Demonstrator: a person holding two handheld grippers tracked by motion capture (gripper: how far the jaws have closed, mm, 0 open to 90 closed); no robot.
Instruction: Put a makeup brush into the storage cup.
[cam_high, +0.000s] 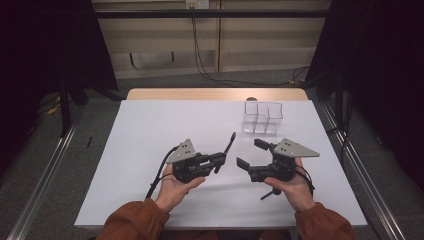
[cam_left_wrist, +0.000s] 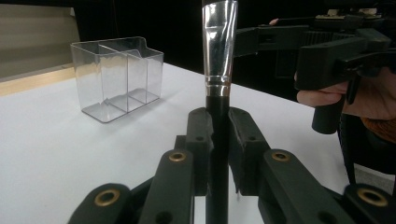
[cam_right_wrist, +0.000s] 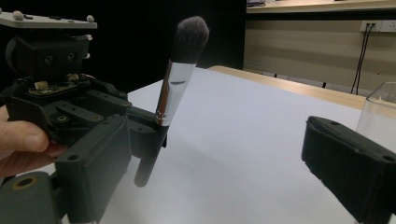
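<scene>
Item: black-handled makeup brush with silver ferrule and dark bristles (cam_right_wrist: 173, 88), held upright above the white bench (cam_high: 150, 130), handle clamped in the left claw (cam_high: 220, 160). Right claw (cam_high: 252, 152) spread wide, empty, facing it. Clear plastic divided organiser box (cam_high: 262, 118) stands beyond. Step judged: carrying. Next: lower the brush handle-first into a compartment.

Left gripper (cam_high: 218, 161) clamped on brush (cam_high: 227, 150), brush tilted up off the table (cam_high: 150, 130). Right gripper (cam_high: 252, 155) jaws spread, empty. Clear organizer (cam_high: 262, 118) beyond them.
</scene>
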